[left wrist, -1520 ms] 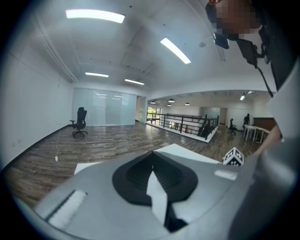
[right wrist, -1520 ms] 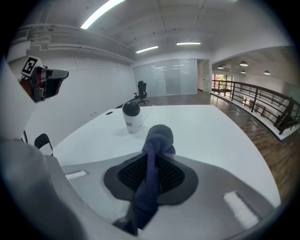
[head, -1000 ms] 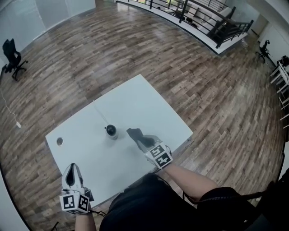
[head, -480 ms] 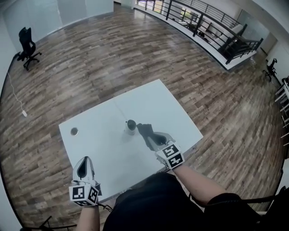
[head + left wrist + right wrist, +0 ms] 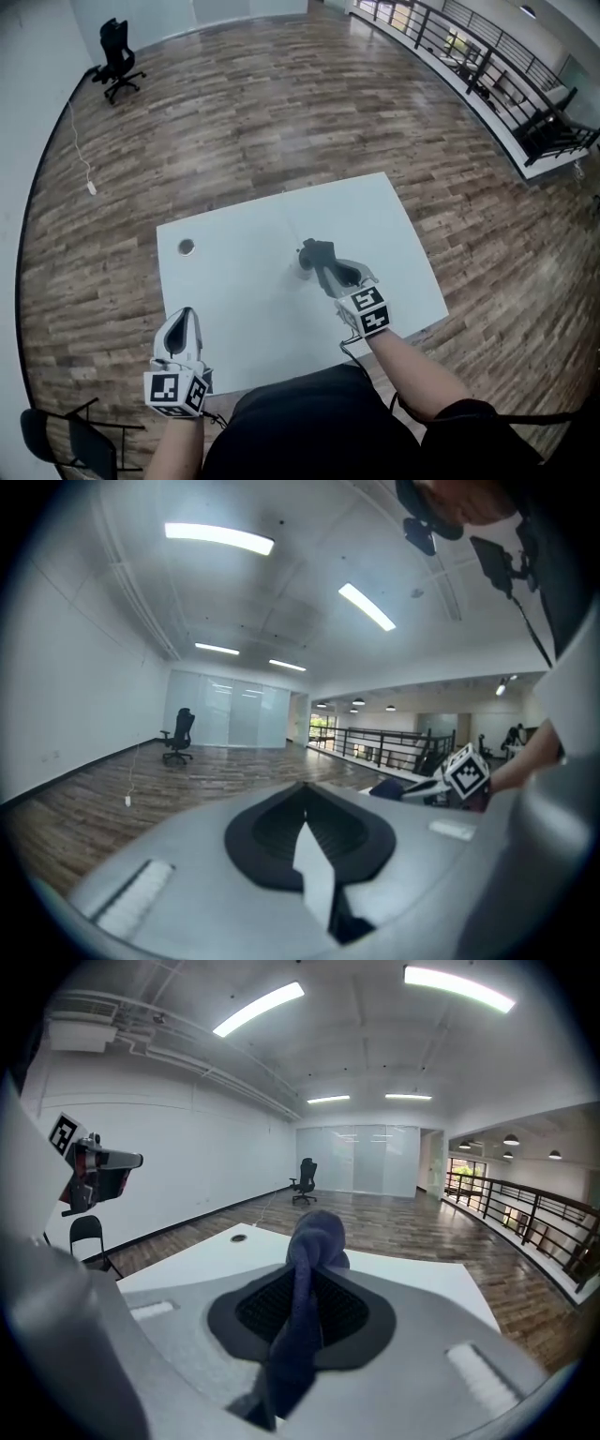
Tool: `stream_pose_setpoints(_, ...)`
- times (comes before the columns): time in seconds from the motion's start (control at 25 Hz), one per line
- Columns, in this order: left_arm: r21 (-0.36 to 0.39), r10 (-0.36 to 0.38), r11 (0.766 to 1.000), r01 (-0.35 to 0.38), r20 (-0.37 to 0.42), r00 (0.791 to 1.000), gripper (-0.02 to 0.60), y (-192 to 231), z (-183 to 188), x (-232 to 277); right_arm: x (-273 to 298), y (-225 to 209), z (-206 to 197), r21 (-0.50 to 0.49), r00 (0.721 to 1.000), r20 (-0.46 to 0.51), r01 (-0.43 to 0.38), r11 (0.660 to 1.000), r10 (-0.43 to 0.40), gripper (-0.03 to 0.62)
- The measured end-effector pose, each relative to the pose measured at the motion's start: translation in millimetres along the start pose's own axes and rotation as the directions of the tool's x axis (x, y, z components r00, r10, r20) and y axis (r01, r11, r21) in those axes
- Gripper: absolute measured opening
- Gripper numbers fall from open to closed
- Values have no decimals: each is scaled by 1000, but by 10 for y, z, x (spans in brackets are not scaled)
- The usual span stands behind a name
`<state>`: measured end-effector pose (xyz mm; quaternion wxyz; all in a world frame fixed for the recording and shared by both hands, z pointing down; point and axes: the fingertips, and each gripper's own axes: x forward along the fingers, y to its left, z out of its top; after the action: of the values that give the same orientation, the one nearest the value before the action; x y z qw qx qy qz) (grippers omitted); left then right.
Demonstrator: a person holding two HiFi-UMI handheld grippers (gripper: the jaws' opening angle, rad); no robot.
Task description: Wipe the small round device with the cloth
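The small round device [image 5: 301,272] stands near the middle of the white table [image 5: 234,291]; only a pale sliver of it shows under the cloth. My right gripper [image 5: 324,262] is shut on a dark blue cloth [image 5: 317,251], whose bunched end lies over the device. In the right gripper view the cloth [image 5: 315,1234] runs up between the jaws of the right gripper [image 5: 305,1274] and hides the device. My left gripper [image 5: 181,325] hovers at the table's near left edge, well away from the device. Its jaws meet with nothing between them in the left gripper view [image 5: 302,799].
A round cable hole [image 5: 187,247] sits in the table's far left part. An office chair [image 5: 116,54] stands far off on the wood floor, a folding chair [image 5: 66,441] near my left side. A railing [image 5: 487,56] runs along the upper right.
My right gripper has carried the cloth leftward and up, from beside the device to over it. The left gripper has shifted a little along the table's near edge.
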<state>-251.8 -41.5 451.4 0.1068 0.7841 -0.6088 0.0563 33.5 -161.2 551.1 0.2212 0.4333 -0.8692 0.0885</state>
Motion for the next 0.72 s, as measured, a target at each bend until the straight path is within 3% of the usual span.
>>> stream_pose_setpoints(0.28,-28,134,991,-135,-26,991,8,16,-84,-226,327,-49,-80,-5,997,-20,-75,997,75,60)
stream_pose_setpoints(0.72,-33,210,977,-211,-46,977,8,67,-116,-347,761,78,-252,-15,980,-120,-163,986,160,60)
